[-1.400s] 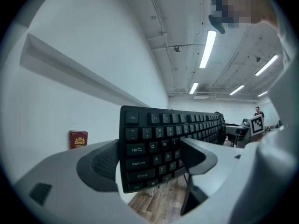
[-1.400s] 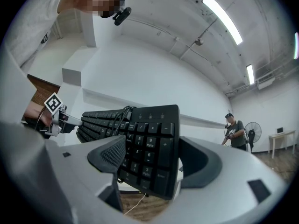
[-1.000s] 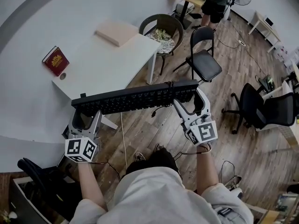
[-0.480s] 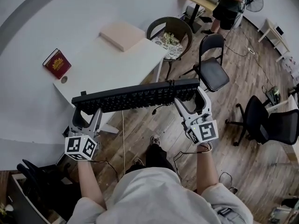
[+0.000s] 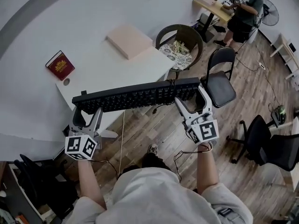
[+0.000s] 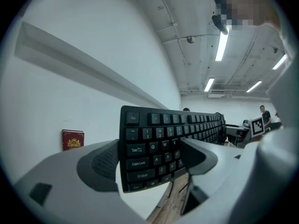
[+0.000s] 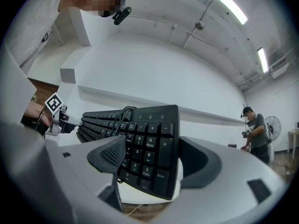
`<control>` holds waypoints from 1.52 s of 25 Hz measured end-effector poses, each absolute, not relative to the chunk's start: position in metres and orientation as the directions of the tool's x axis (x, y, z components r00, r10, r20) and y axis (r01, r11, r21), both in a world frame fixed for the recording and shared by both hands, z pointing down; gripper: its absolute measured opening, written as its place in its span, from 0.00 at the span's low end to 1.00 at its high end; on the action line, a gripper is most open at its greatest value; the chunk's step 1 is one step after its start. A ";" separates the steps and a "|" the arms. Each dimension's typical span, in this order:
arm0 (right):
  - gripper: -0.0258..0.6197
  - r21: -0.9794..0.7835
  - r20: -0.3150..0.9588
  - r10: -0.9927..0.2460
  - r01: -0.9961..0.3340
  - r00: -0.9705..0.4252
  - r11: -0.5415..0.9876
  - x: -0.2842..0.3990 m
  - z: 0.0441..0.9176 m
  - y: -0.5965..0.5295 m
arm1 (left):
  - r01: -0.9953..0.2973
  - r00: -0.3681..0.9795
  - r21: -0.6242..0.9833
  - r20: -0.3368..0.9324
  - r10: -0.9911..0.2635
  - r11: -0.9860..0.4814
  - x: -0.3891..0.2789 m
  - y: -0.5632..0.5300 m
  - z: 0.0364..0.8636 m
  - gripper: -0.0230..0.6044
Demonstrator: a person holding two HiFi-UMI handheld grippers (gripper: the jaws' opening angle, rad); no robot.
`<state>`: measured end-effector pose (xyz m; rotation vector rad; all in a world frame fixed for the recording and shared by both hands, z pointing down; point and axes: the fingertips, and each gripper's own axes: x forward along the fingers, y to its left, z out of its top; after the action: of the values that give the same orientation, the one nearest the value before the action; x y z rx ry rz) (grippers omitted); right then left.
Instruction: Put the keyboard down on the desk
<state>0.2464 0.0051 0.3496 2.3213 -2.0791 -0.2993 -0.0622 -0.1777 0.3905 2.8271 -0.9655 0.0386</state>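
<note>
A long black keyboard (image 5: 135,96) hangs in the air, level, between my two grippers, over the near edge of the white desk (image 5: 107,64). My left gripper (image 5: 87,115) is shut on its left end, where the Esc and Tab keys show (image 6: 140,149). My right gripper (image 5: 192,101) is shut on its right end, the number pad (image 7: 149,148). The keyboard's black cable (image 5: 161,108) dangles below its middle. My left gripper (image 6: 149,164) and my right gripper (image 7: 152,160) each pinch the board from both faces.
On the desk lie a red book (image 5: 60,65) at the left and a beige flat box (image 5: 129,40) at the far side. A wicker chair (image 5: 180,41) and a black folding chair (image 5: 219,80) stand right of the desk. A person (image 5: 243,15) stands at a far table.
The keyboard and both grippers keep their pose in the view, while the desk, chairs and floor have slid right and down: I have moved closer to the desk.
</note>
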 end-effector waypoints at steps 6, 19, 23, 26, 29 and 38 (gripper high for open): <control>0.60 0.133 -0.141 -0.989 -0.990 0.032 -0.051 0.263 0.353 -0.015 | -0.660 0.750 0.133 0.068 -0.658 -0.739 -0.057 -0.177 0.392 0.68; 0.60 0.114 -0.122 -0.987 -0.989 -0.108 0.094 0.270 0.371 -0.080 | -0.760 0.648 0.138 0.104 -0.754 -0.635 -0.071 -0.194 0.406 0.68; 0.60 0.120 -0.107 -0.984 -0.985 -0.139 0.126 0.269 0.376 -0.106 | -0.779 0.625 0.155 0.107 -0.773 -0.608 -0.076 -0.209 0.416 0.68; 0.60 0.125 -0.096 -0.982 -0.981 -0.163 0.150 0.269 0.379 -0.128 | -0.790 0.610 0.167 0.110 -0.785 -0.590 -0.077 -0.222 0.422 0.68; 0.60 0.126 -0.080 -0.979 -0.976 -0.186 0.176 0.267 0.383 -0.152 | -0.802 0.593 0.180 0.121 -0.796 -0.570 -0.081 -0.236 0.429 0.68; 0.60 0.126 -0.047 -0.974 -0.969 -0.220 0.212 0.263 0.388 -0.235 | -0.820 0.565 0.208 0.142 -0.813 -0.534 -0.087 -0.305 0.439 0.68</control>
<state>0.2635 -0.2352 0.3884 1.9354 -2.4128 -0.1989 -0.0870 -0.3052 0.4390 2.5497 -1.3572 0.0414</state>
